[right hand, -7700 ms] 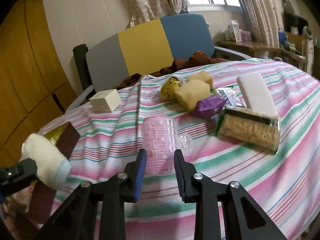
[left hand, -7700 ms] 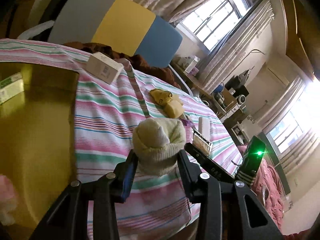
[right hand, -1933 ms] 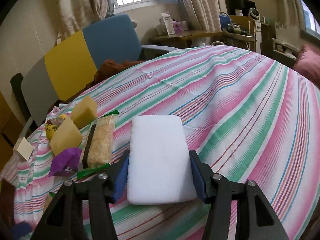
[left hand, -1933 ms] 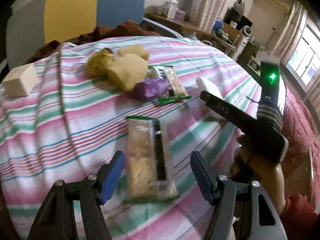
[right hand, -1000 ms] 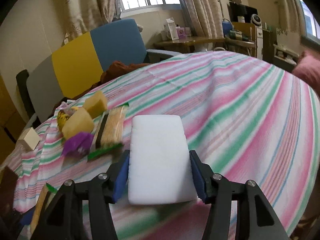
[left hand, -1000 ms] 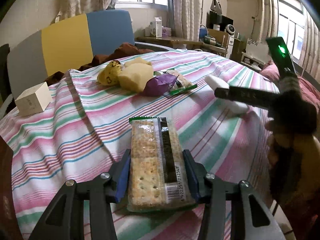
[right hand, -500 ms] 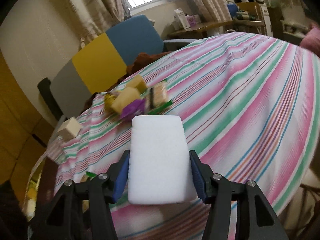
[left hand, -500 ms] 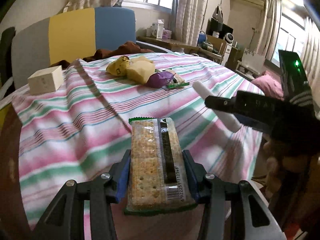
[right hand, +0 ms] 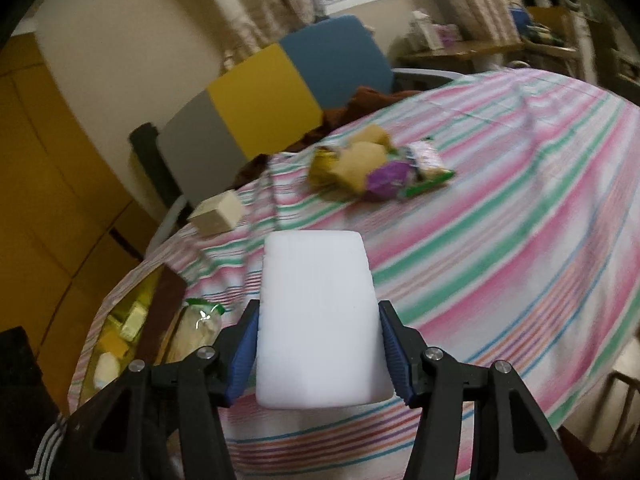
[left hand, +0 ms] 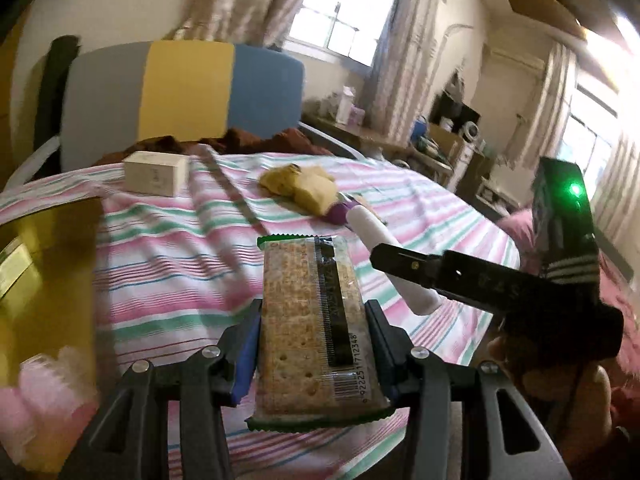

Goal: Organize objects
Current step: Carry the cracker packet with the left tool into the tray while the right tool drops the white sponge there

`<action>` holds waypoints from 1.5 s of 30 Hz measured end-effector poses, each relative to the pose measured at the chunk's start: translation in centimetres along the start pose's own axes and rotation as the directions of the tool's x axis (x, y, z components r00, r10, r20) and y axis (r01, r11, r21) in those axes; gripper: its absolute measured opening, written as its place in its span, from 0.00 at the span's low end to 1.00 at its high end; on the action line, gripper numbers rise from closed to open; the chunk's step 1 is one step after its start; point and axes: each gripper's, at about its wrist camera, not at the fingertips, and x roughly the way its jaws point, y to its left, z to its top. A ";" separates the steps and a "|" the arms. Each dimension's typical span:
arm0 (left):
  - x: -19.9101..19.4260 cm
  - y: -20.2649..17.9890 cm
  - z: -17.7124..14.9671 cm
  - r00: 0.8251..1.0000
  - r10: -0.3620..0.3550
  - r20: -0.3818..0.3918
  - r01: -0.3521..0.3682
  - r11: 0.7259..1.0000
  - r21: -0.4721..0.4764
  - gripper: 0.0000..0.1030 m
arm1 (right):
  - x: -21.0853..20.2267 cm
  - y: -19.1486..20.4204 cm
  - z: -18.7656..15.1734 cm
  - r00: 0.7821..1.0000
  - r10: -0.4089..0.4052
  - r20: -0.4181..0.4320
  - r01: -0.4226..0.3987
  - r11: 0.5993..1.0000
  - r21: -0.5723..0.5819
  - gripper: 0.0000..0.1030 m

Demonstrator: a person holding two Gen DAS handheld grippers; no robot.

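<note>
A striped cloth [right hand: 520, 208] is covering the counter [left hand: 168, 264]. At ten o'clock in the right wrist view, a small white box [right hand: 218, 210] is lying on it; at one o'clock, a heap of yellow sponges and wrappers [right hand: 376, 168] is sitting. The right gripper [right hand: 318, 354] is clamping a white foam block [right hand: 318, 316] above the cloth. The left gripper [left hand: 312, 346] is gripping a cracker packet [left hand: 314, 328] by its sides, lifted clear.

A grey, yellow and blue headboard [left hand: 180, 88] fills the upper left; curtained windows [left hand: 336, 28] glow at top centre, a cluttered desk [left hand: 424, 152] stands at right.
</note>
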 end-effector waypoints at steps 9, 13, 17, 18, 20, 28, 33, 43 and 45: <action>-4.5 5.7 0.3 0.992 0.109 0.057 -0.099 0.982 -0.163 0.48 | 0.0 6.3 -1.1 0.992 0.120 -0.042 -0.124 0.987 -0.106 0.56; -5.6 8.5 0.1 0.987 0.155 0.042 -0.142 0.966 -0.215 0.48 | 0.6 9.1 -1.9 0.982 0.168 -0.092 -0.180 0.973 -0.145 0.56; -6.5 12.2 -0.2 0.979 0.205 0.008 -0.194 0.936 -0.294 0.48 | 1.5 12.3 -2.7 0.968 0.204 -0.145 -0.230 0.953 -0.196 0.56; -6.9 13.2 -0.3 0.975 0.221 0.003 -0.209 0.925 -0.317 0.48 | 1.8 13.3 -2.9 0.964 0.213 -0.161 -0.245 0.946 -0.210 0.56; -7.3 14.8 -0.5 0.970 0.241 -0.011 -0.229 0.908 -0.350 0.48 | 2.3 14.7 -3.1 0.958 0.226 -0.177 -0.263 0.937 -0.230 0.56; -8.4 20.3 -1.8 0.950 0.298 -0.095 -0.310 0.860 -0.406 0.48 | 6.1 20.9 -3.8 0.930 0.239 -0.279 -0.320 0.899 -0.298 0.56; -8.1 23.3 -2.3 0.945 0.284 -0.162 -0.327 0.844 -0.425 0.48 | 9.0 23.9 -4.4 0.919 0.215 -0.329 -0.324 0.889 -0.323 0.56; -8.5 26.0 -3.8 0.883 0.400 -0.244 -0.467 0.792 -0.392 0.49 | 14.6 26.8 -5.2 0.883 0.208 -0.420 -0.322 0.920 -0.223 0.75; -9.1 25.9 -4.1 0.901 0.367 -0.229 -0.433 0.790 -0.435 0.56 | 13.6 26.3 -5.6 0.885 0.236 -0.402 -0.338 0.919 -0.204 0.80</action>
